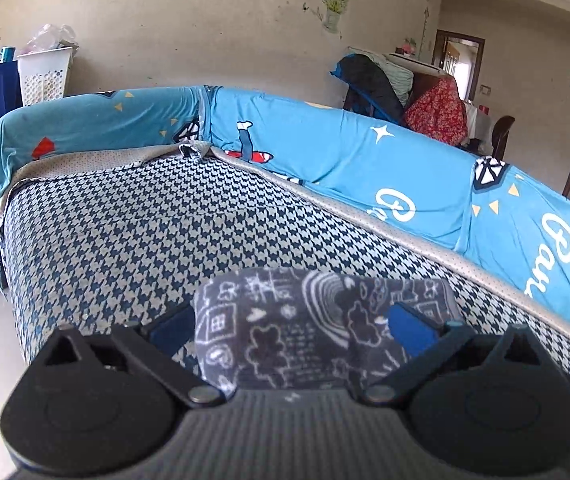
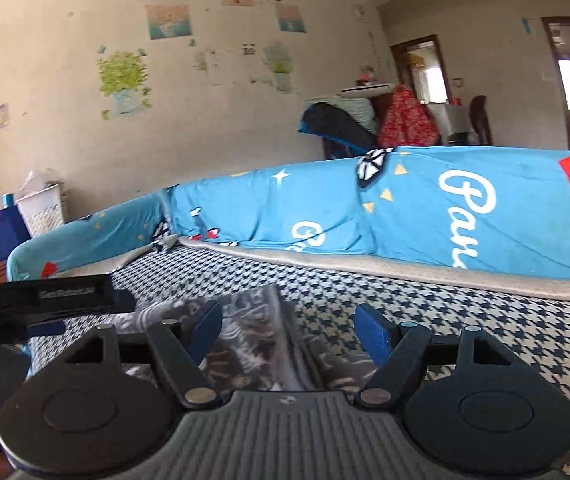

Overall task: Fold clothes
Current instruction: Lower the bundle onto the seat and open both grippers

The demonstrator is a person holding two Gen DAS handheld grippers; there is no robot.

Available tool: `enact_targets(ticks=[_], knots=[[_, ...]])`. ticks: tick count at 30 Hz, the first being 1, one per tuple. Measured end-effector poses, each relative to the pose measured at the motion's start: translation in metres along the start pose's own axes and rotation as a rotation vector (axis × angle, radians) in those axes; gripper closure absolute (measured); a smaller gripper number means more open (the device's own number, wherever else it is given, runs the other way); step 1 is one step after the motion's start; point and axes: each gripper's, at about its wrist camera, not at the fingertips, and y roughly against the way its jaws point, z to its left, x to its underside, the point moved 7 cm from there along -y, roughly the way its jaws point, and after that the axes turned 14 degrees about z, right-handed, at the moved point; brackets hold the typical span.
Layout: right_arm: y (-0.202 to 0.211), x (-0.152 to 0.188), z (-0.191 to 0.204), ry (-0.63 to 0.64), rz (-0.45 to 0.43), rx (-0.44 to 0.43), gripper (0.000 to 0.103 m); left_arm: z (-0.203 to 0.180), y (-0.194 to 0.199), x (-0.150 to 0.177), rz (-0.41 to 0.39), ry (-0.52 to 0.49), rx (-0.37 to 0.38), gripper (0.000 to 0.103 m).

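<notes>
- Between the blue pads of the left gripper: jaws spread as wide as they go, pads clear of the cloth, gripping nothing.
- Right gripper: jaws parted too, not as wide; nothing pinched, cloth sits loose in the gap.
- Dark grey fleece garment w/ white doodle print lies folded flat on the blue-and-white houndstooth sofa seat, directly ahead of and under both grippers.
- Long axis looks crosswise to the left gripper; the right wrist view is too blurred to confirm.
- Left gripper seems squarest on it, so prob. the nearer one for a re-grip.
- Beyond: bright blue printed sofa cover along the backrest.
</notes>
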Motion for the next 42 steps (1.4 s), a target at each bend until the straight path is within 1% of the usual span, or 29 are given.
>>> enact_targets(ticks=[4, 8, 12, 14, 18, 20, 22, 24, 25, 27, 29, 35, 38, 40, 42], knots=[[-0.013, 0.015, 0.023, 0.114, 0.042, -0.001, 0.03, -0.004, -0.006, 0.006, 0.022, -0.024, -0.015, 0.0], [-0.02, 0.024, 0.033, 0.155, 0.067, -0.036, 0.03, -0.001, -0.019, 0.008, 0.056, 0.004, -0.014, 0.0], [-0.031, 0.032, 0.033, 0.156, 0.102, -0.042, 0.03, 0.003, -0.037, 0.01, 0.101, 0.034, -0.007, 0.0], [-0.035, 0.035, 0.029, 0.147, 0.108, -0.035, 0.03, 0.007, -0.046, 0.01, 0.125, 0.057, 0.001, 0.0], [-0.036, 0.033, 0.025, 0.114, 0.104, -0.021, 0.031, 0.014, -0.057, 0.009, 0.143, 0.097, 0.0, 0.0], [-0.03, 0.027, 0.03, 0.12, 0.079, -0.046, 0.031, 0.016, -0.057, 0.008, 0.141, 0.116, 0.004, 0.0], [-0.03, 0.028, 0.033, 0.119, 0.087, -0.084, 0.031, 0.018, -0.052, 0.005, 0.116, 0.124, 0.008, 0.0], [-0.031, 0.029, 0.037, 0.118, 0.097, -0.122, 0.031, 0.017, -0.049, 0.003, 0.089, 0.111, 0.006, 0.0], [-0.031, 0.029, 0.038, 0.117, 0.102, -0.142, 0.031, 0.016, -0.05, 0.003, 0.088, 0.1, -0.001, 0.0], [-0.043, 0.035, 0.029, 0.064, 0.143, -0.12, 0.03, 0.017, -0.058, 0.004, 0.108, 0.086, -0.026, 0.0], [-0.055, 0.043, 0.017, 0.017, 0.188, -0.106, 0.03, 0.021, -0.067, 0.005, 0.13, 0.113, -0.013, 0.0], [-0.062, 0.045, 0.012, -0.036, 0.179, -0.121, 0.027, 0.036, -0.092, 0.008, 0.196, 0.194, 0.037, 0.0], [-0.065, 0.048, 0.013, -0.01, 0.178, -0.115, 0.027, 0.042, -0.1, 0.011, 0.204, 0.202, 0.06, 0.0], [-0.065, 0.049, 0.016, 0.021, 0.18, -0.102, 0.026, 0.047, -0.108, 0.013, 0.22, 0.229, 0.093, 0.0], [-0.064, 0.048, 0.017, 0.016, 0.187, -0.105, 0.026, 0.053, -0.112, 0.016, 0.238, 0.267, 0.126, 0.0]])
